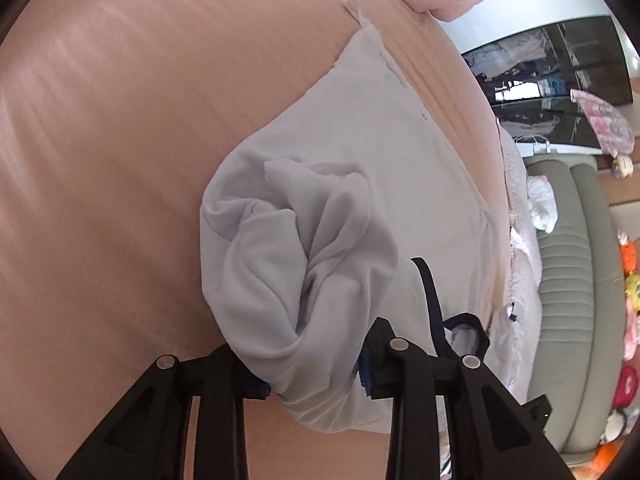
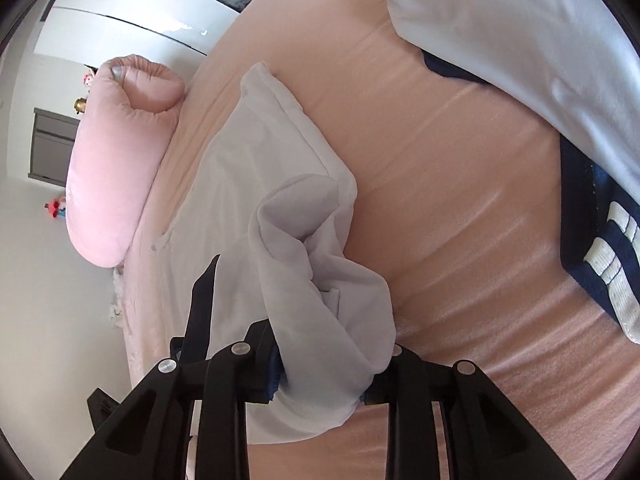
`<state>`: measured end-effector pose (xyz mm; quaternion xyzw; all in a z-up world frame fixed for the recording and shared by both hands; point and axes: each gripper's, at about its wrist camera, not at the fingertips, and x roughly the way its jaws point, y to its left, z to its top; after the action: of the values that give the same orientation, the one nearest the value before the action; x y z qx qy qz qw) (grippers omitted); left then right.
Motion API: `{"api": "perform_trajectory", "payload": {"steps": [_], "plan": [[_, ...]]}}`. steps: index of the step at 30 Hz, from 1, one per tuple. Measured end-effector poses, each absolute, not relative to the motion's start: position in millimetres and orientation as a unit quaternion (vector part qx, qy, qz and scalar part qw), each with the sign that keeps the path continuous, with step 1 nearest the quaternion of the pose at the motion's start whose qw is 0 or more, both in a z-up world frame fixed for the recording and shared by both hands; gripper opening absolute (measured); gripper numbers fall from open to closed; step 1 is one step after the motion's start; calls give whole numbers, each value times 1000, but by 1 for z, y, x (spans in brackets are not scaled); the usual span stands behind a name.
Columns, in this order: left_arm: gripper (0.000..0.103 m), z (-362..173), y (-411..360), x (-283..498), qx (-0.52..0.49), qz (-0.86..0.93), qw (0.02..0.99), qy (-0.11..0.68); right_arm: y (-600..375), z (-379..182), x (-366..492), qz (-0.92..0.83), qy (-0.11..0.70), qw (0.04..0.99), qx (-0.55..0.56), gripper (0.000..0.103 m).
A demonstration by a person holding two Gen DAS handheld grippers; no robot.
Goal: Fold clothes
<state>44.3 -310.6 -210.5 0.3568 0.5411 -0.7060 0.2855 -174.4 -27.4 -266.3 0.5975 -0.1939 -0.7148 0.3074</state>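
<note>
left gripper (image 1: 316, 372): jaws nearly closed, pinching a bunched edge of the pale grey soft jersey garment (image 1: 360, 184) | garment: lies on the peach bedsheet (image 1: 100, 160), near end raised; light, limp, likely sags, best held at hem corners | right gripper (image 2: 324, 376): same pinch on other edge

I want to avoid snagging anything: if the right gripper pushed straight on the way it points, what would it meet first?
The right gripper is shut on the white garment, so that bunched cloth comes first. Beyond it probably the peach bedsheet, though depth is unclear.
</note>
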Motion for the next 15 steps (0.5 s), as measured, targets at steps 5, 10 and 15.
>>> {"api": "perform_trajectory", "payload": {"steps": [5,10,15], "plan": [[28,-207,-303,46,360,-722,291,514,-34,-250,-161,-756,-119,324,556,26],[27,-206,-299,58,353,-722,289,520,-40,-227,-141,-786,-60,340,512,26],[26,-200,-292,71,354,-723,287,519,-45,-211,-125,-792,-31,350,499,25]]}}
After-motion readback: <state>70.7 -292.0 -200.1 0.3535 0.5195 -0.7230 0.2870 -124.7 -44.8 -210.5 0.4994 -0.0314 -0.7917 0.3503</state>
